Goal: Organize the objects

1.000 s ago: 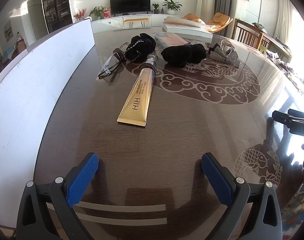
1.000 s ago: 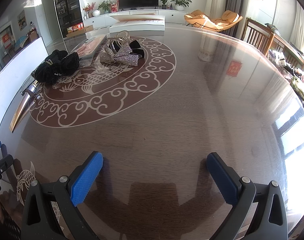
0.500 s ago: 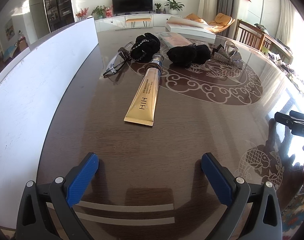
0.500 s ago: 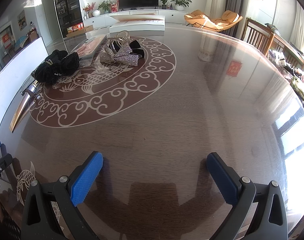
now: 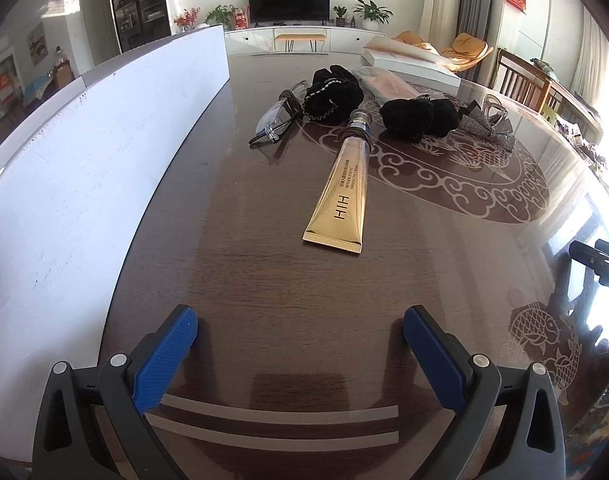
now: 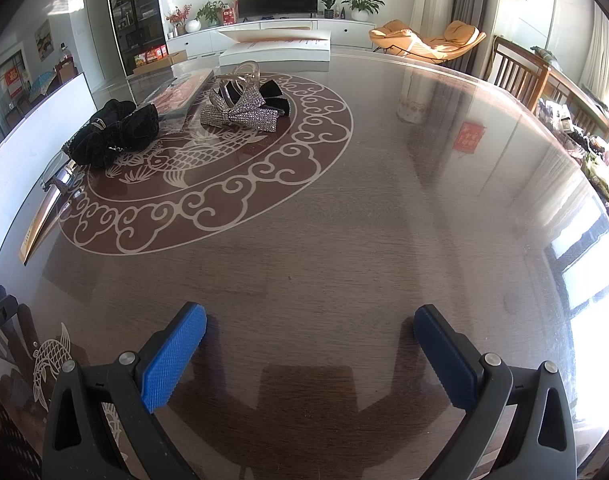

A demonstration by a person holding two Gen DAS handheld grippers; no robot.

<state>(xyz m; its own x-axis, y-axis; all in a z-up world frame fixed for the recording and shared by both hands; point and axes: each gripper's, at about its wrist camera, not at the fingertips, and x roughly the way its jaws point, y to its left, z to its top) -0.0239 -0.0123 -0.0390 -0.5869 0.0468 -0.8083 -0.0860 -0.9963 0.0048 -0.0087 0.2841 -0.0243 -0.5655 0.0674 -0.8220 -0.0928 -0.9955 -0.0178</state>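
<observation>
A gold tube (image 5: 341, 196) lies on the dark table (image 5: 264, 288), cap pointing away, ahead of my open, empty left gripper (image 5: 300, 332). Beyond it lie clear glasses (image 5: 274, 124), a black scrunchie (image 5: 332, 94), a second black scrunchie (image 5: 418, 116) and a glittery silver bow clip (image 5: 488, 124). In the right wrist view my right gripper (image 6: 310, 330) is open and empty over bare table; the bow clip (image 6: 240, 114), black scrunchies (image 6: 116, 134) and the tube's edge (image 6: 38, 220) lie far left.
A long white board (image 5: 84, 168) stands along the table's left side. A white flat box (image 6: 280, 46) and a pink packet (image 6: 180, 92) lie at the far end. Chairs (image 6: 516, 76) stand at the right. The right gripper's body (image 5: 596, 264) shows at the left view's right edge.
My left gripper has moved forward and left, bringing the gold tube nearer and more central. The right gripper has stayed still. Both stay open.
</observation>
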